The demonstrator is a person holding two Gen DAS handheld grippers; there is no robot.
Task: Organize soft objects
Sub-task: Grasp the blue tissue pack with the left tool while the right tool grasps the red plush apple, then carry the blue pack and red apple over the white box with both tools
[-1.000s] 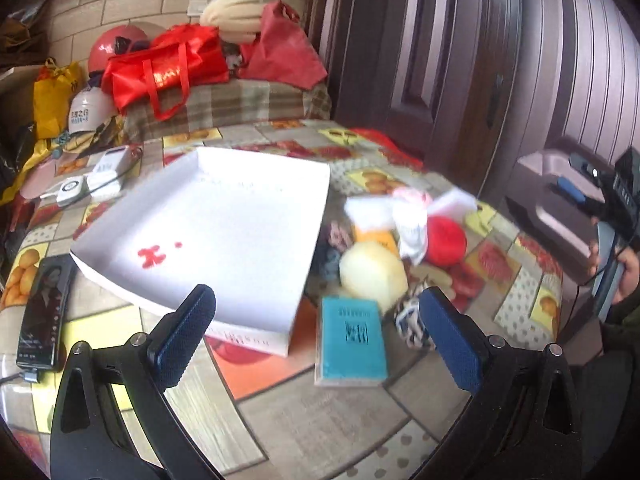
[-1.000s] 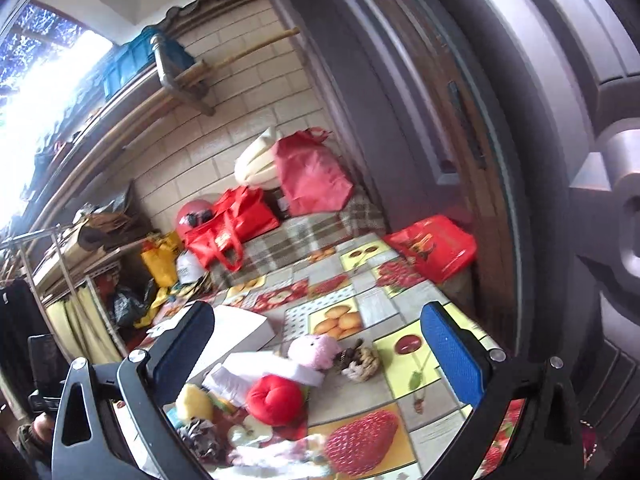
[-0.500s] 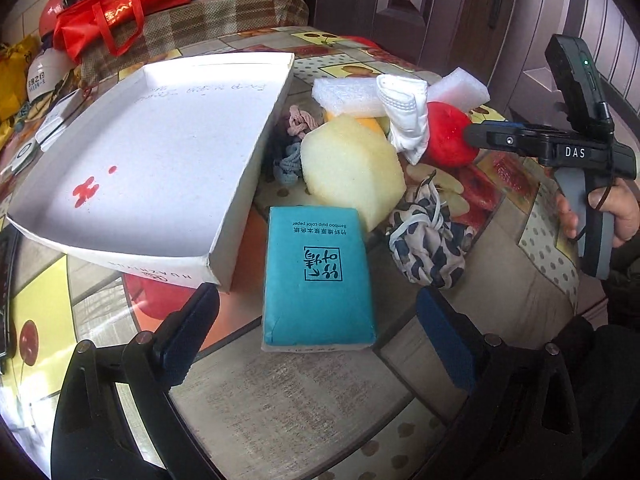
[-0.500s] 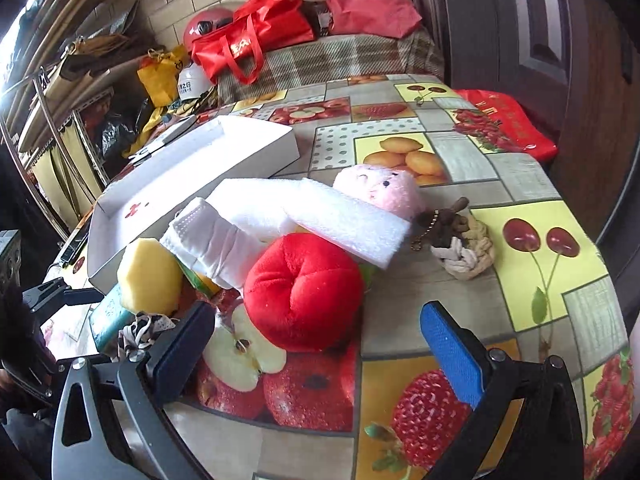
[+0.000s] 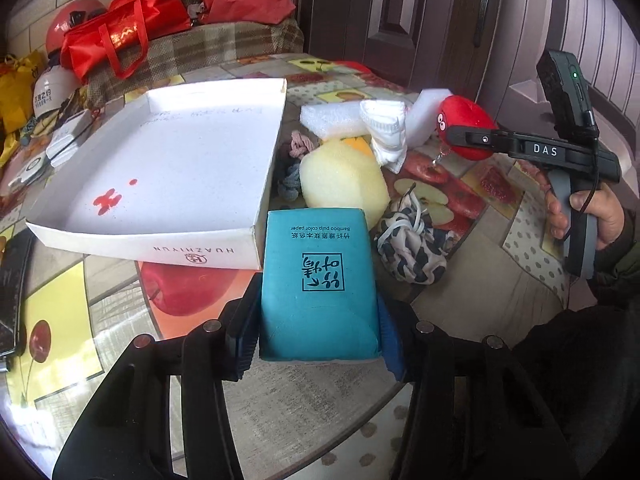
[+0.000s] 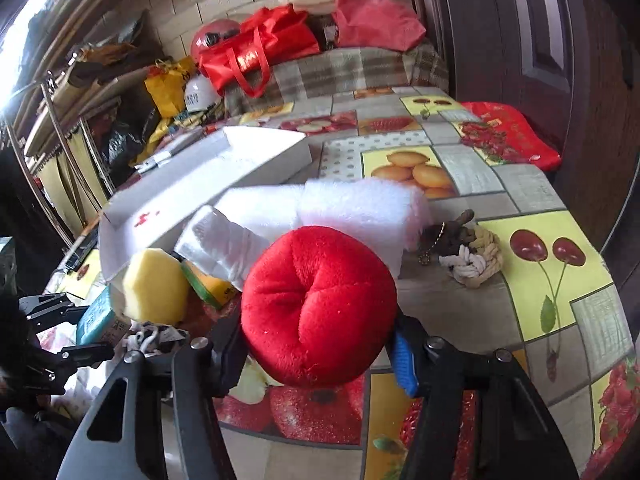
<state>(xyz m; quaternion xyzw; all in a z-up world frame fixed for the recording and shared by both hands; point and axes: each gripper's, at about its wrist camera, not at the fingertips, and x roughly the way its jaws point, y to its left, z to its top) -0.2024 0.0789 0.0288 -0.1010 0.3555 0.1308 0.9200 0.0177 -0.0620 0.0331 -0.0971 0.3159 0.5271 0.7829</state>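
Note:
My left gripper [image 5: 318, 336] is shut on a teal tissue pack [image 5: 319, 280] that lies on the table beside the white box lid [image 5: 160, 172]. My right gripper [image 6: 320, 350] is shut on a red plush ball [image 6: 318, 304], which also shows in the left wrist view [image 5: 466, 128]. Behind them lie a yellow sponge [image 5: 344, 178], a white rolled cloth [image 5: 386, 132], white foam blocks [image 6: 352, 206], a black-and-white scrunchie [image 5: 412, 242] and a rope knot [image 6: 472, 254].
The table [image 6: 520, 184] has a fruit-patterned cover. Red bags [image 5: 120, 32], a red helmet [image 6: 216, 34] and a plaid-covered bench [image 6: 340, 72] stand at the far end. A dark door [image 5: 420, 16] is on the right. A phone [image 5: 10, 280] lies at the left edge.
Both grippers have closed: the left on the teal tissue pack, the right on the red plush ball. Both moved forward onto their objects.

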